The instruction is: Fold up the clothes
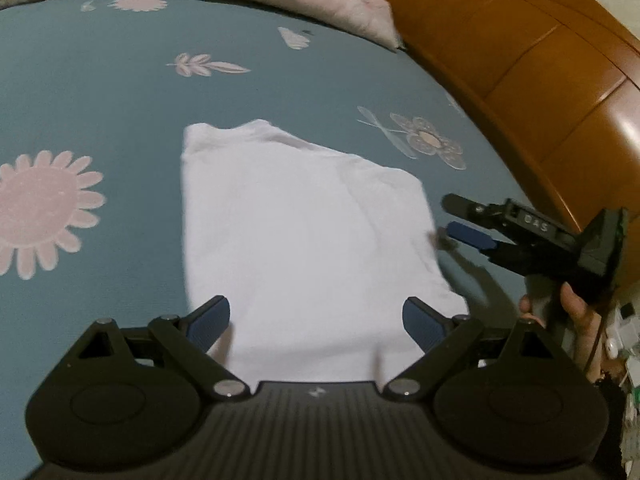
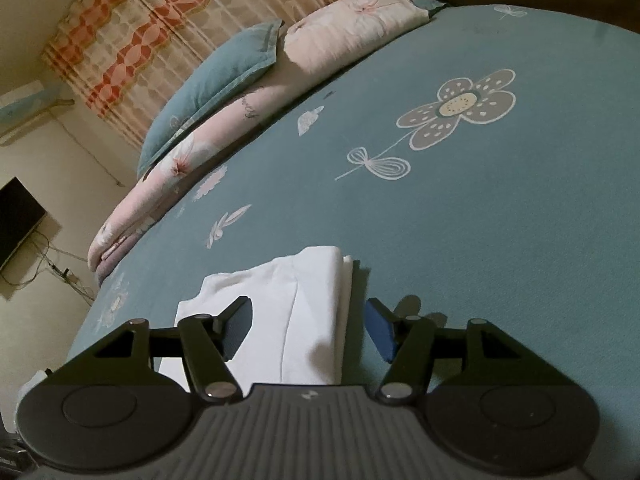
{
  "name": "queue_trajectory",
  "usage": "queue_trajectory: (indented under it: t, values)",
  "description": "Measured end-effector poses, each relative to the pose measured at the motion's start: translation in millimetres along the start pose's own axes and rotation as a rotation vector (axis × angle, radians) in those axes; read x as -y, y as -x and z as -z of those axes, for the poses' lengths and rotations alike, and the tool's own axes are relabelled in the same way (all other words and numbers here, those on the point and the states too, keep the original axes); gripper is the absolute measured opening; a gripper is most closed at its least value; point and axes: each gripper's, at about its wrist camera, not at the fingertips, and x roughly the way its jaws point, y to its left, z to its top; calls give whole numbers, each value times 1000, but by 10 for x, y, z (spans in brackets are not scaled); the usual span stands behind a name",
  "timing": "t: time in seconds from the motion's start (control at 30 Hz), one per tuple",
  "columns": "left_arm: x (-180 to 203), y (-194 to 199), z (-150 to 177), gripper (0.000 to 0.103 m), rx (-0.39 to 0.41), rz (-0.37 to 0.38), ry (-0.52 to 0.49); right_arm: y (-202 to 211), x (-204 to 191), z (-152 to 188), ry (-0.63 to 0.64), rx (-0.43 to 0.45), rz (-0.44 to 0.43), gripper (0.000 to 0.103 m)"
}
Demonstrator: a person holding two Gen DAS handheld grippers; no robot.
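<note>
1. On the teal bedsheet with pink and grey flower prints (image 1: 100,92) — one folded white cotton garment (image 1: 296,216), lying flat near the middle of the bed, layered edges stacked along its side in the right wrist view (image 2: 304,320).
2. Over the near edge of that garment — left gripper, black with two blue-padded fingers (image 1: 316,320), fingers spread wide apart, holding nothing, pads (image 1: 210,322) hovering above the white cloth on either side.
3. Just beside the garment's right edge — right gripper of the same black build (image 1: 464,220), seen from the side, held in one hand (image 1: 576,308); two fingers apart, one black and one blue-padded tip showing, nothing between them.
4. From the right wrist view — same right gripper (image 2: 310,328) with fingers parted, left finger over the white cloth, right blue pad (image 2: 380,330) over bare sheet just past the folded edge.
5. Along the far side of the bed — one long pale pink floral quilt, rolled up (image 2: 192,160), with one teal pillow (image 2: 212,84) resting on top of it.
6. Behind the bed — one curved, glossy brown wooden headboard (image 1: 520,60).
7. Beyond the quilt — orange and cream patterned curtains (image 2: 160,20), and one dark flat screen on the wall (image 2: 16,220).
</note>
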Motion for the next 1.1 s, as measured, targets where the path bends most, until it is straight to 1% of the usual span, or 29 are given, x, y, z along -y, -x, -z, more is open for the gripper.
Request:
queue_trajectory:
  t: [0.07,0.27,0.37,0.4,0.5,0.57,0.7,0.77,0.87,0.93,0.97,1.07,1.1]
  values:
    - [11,-77,28,93,-18,-13,0,24,-21,-4,3,6,-1,67]
    - [21,-60,58,93,-14,-9,21,86,-65,-9,11,21,0,67]
    - [156,11,96,93,7,23,-26,106,-55,-10,9,21,17,67]
    - [178,-17,114,93,1,26,-32,116,-53,-12,7,22,21,67]
    - [149,-196,162,93,-52,26,-14,128,-70,-1,11,23,26,68]
    - [165,-211,165,93,-51,25,-12,129,-77,5,19,18,32,68]
    - [342,-134,49,93,-25,89,-56,168,-53,1,27,24,45,69]
    - [425,-216,16,93,-34,96,-70,172,-27,-5,14,22,47,69]
    - [474,-414,19,93,-85,102,-51,173,-19,-3,11,17,43,69]
    - [515,-432,18,94,-89,80,-63,193,-30,-4,25,19,43,69]
    - [550,-404,-1,94,-85,86,-66,206,-26,-5,27,22,44,70]
    - [670,-325,-39,95,-66,150,-83,228,-3,-13,20,25,45,70]
    - [715,-355,-30,95,-71,156,-95,230,-3,-15,19,25,44,70]
